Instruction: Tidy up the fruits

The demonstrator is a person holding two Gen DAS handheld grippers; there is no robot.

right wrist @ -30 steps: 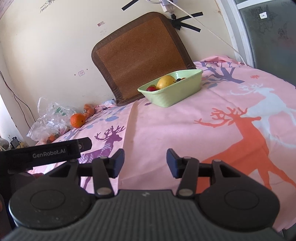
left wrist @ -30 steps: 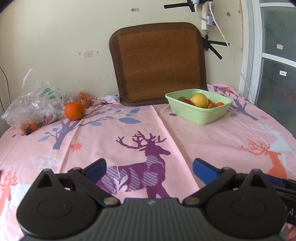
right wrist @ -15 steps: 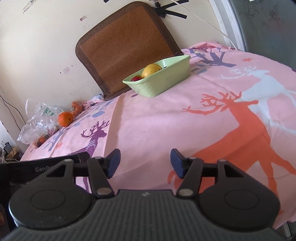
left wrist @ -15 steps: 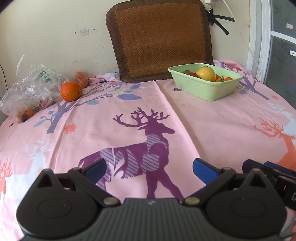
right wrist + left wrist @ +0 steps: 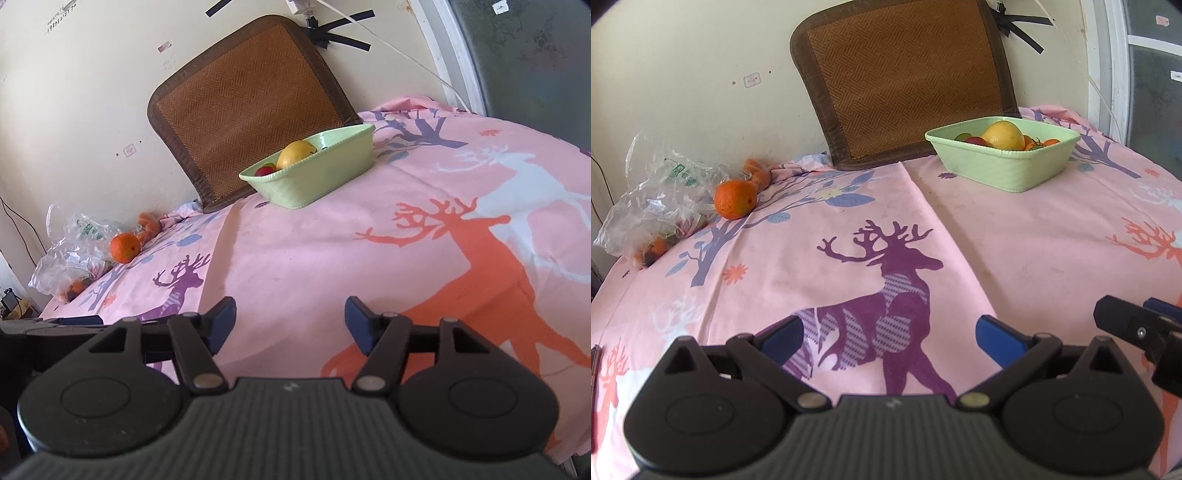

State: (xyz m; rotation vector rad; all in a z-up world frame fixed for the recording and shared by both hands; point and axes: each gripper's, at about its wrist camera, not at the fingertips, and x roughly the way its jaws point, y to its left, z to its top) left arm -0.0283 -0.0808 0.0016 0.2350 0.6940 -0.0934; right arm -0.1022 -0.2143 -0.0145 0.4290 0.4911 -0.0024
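Note:
A green bowl point(image 5: 1001, 168) at the table's back right holds a yellow fruit point(image 5: 1004, 135) and several small fruits; it also shows in the right wrist view point(image 5: 314, 177). An orange point(image 5: 735, 199) lies at the back left beside a clear plastic bag point(image 5: 657, 206) with small fruits inside; the orange also shows in the right wrist view point(image 5: 125, 248). My left gripper point(image 5: 890, 341) is open and empty over the purple deer print. My right gripper point(image 5: 290, 325) is open and empty, far in front of the bowl.
A pink deer-print cloth point(image 5: 1034, 240) covers the table. A brown woven mat point(image 5: 905, 81) leans on the wall behind the bowl. Small orange fruits point(image 5: 757, 173) lie behind the orange. A window frame point(image 5: 1108, 62) stands at right.
Both grippers have moved forward and tilted, so the bowl, orange and bag look nearer. The right gripper now shows at the right edge of the left wrist view. Both stay open.

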